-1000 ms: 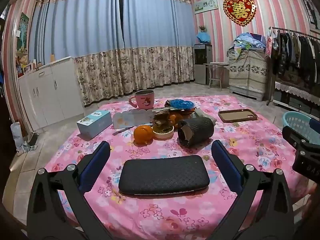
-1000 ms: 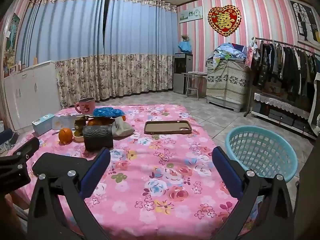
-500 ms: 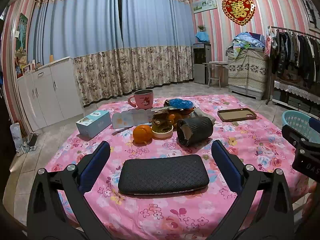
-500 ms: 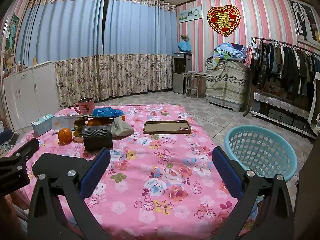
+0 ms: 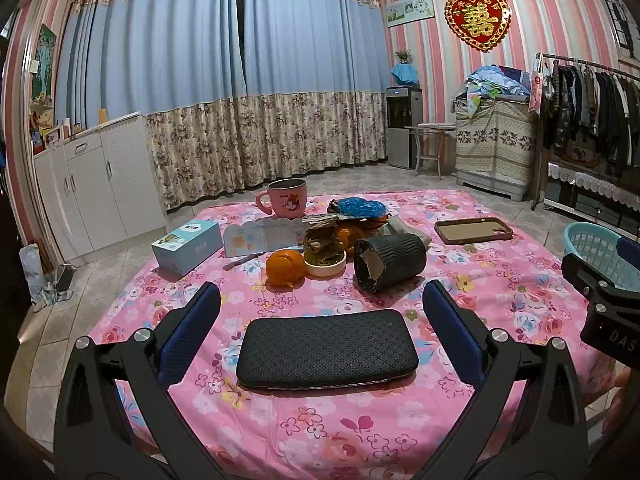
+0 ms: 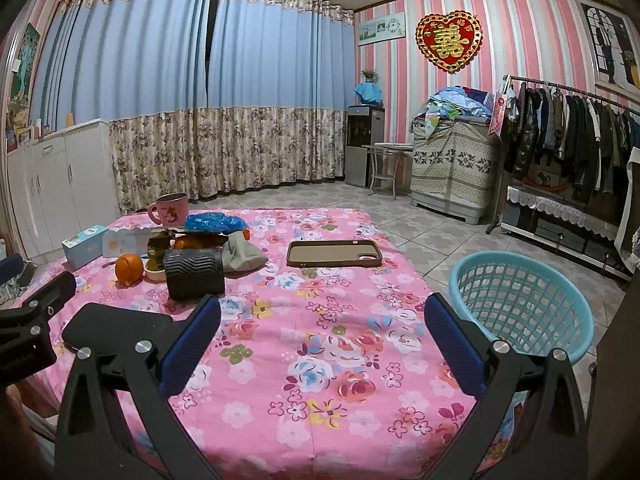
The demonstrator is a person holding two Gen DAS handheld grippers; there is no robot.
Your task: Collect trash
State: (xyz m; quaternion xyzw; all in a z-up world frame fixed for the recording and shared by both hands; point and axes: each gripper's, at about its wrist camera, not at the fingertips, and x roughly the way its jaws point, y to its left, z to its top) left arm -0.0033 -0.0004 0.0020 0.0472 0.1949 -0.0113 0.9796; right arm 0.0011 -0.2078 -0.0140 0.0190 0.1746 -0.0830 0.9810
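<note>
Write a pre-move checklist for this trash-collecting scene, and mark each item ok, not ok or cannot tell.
1. Left gripper open, holding nothing: ok.
2. Right gripper open, holding nothing: ok.
3. Blue basket beside the table, opening upward: ok.
4. Torn black sleeve unobstructed on its near side: ok.
5. Black case between the left gripper's fingers, untouched: ok.
6. Contents of small bowl are trash: cannot tell.

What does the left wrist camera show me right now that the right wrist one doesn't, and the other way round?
Only the left wrist view shows the whole black case between the open left gripper, and the torn end of the black tube. Only the right wrist view shows the whole blue basket beside the table and the grey bag. Both show the orange, pink mug and phone case.
</note>
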